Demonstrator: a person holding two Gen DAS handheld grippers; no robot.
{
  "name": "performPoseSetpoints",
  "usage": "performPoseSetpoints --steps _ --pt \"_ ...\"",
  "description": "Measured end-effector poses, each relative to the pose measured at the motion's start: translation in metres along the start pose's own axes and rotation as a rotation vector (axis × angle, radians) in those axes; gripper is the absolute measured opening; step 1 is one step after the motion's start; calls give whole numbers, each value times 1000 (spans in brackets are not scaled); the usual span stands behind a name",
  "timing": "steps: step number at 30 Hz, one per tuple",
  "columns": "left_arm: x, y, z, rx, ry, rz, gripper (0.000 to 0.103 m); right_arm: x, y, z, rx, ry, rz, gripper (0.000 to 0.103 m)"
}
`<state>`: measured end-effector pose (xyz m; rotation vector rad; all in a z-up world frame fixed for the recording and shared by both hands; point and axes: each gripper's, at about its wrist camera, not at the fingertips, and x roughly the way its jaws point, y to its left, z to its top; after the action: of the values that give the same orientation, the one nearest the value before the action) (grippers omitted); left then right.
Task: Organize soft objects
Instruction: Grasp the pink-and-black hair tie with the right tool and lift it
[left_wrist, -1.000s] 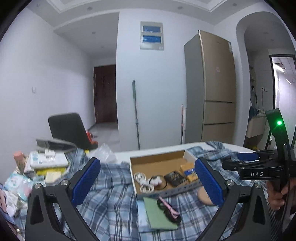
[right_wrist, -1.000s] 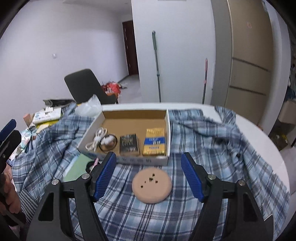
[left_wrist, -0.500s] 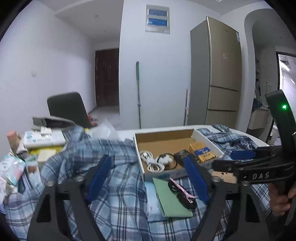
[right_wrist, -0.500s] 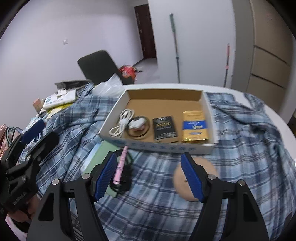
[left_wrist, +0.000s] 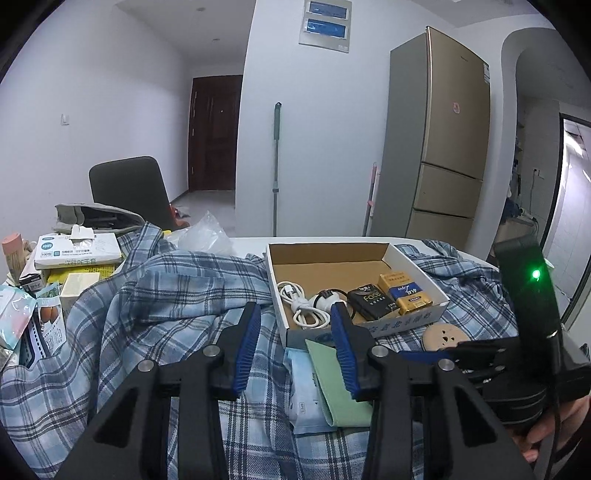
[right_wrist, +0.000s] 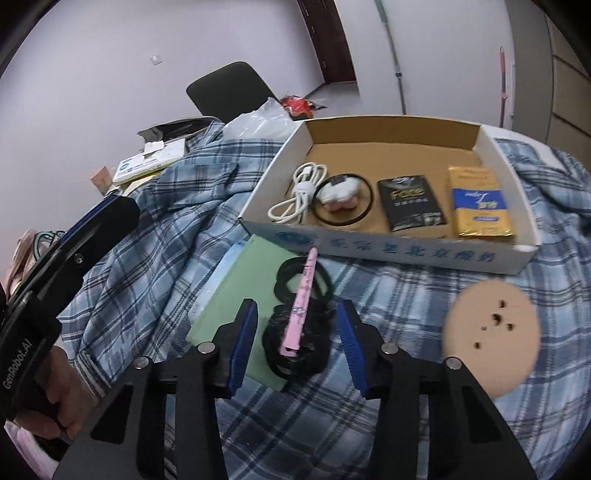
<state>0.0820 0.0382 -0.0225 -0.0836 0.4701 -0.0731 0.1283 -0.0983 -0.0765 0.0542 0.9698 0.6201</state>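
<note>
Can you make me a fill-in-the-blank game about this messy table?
1. The white cable lies inside the cardboard ____.
2. The pink clip rests on black hair ____.
3. The table is covered by a blue plaid ____.
4. The round tan puff lies ____ the box, on the cloth.

Missing words: box; ties; shirt; outside
</note>
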Motion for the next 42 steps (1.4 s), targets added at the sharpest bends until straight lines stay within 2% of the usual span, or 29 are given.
performPoseSetpoints --steps 4,10,12,14,17,22,27,34,36,39,41,42 --pt "0 0 0 -2 2 -2 42 14 -2 -2 22 25 19 37" --pt "-2 -4 0 15 -12 -7 42 19 -2 -4 17 33 16 37" --pt "-3 -6 -1 21 -12 -4 42 18 -2 -5 10 34 14 24" --pt "-3 -5 -1 16 -14 -12 42 17 0 -5 -4 31 3 17" --pt "-4 -2 -1 4 -19 -14 42 15 5 -6 -41 20 -32 14" --pt "-3 0 0 -3 -12 -14 42 -18 4 -1 -69 -70 -88 14" --pt "-2 0 -1 -1 -11 -19 42 -60 -18 6 -41 -165 -166 13" --pt "-2 -3 0 12 -7 -13 42 -102 -64 5 11 -232 -342 14" --pt "-5 -8 4 21 -6 -7 42 -112 -75 2 28 -242 -362 14" --pt "-11 -22 10 9 -2 -47 42 -122 -86 -1 47 -254 -393 14" --pt "-10 -37 13 16 30 -87 51 -127 -91 -3 57 -276 -415 14" --pt "-8 -44 15 17 55 -110 60 -130 -94 -4 59 -286 -427 14"
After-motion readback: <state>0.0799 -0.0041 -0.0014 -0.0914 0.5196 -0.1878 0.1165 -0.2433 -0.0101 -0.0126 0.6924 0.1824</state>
